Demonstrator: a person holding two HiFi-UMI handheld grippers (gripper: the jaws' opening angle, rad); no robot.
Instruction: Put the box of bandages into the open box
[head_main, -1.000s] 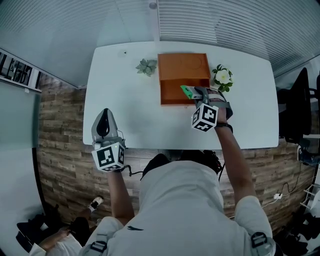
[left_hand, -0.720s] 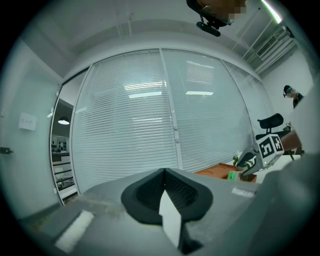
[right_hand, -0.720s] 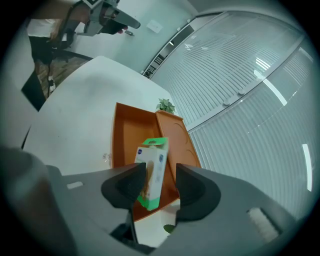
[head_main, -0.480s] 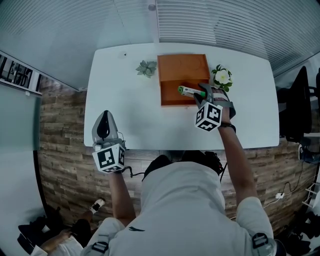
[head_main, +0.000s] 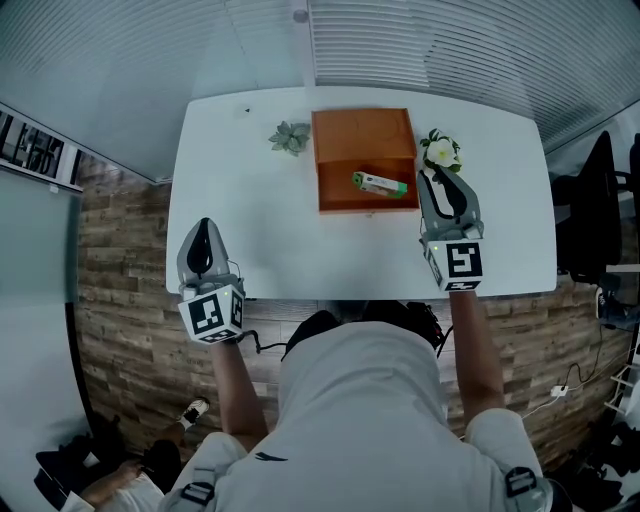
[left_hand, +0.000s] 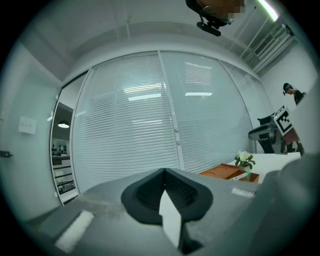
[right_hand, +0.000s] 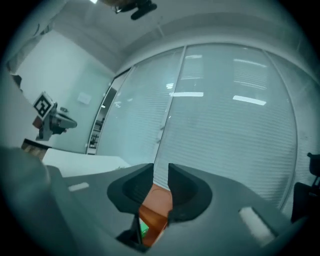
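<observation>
Bandage box lay inside open box; placing looked done. Right gripper empty, jaws just closing, slightly apart. Left gripper clenched, empty. Next: only retreat.

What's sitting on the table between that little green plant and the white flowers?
The open orange box, with the box of bandages lying inside it, stands between the green plant and the white flowers. The head view shows this.

The green-and-white box of bandages lies flat, slightly angled, inside the orange open box, toward its right side
</observation>
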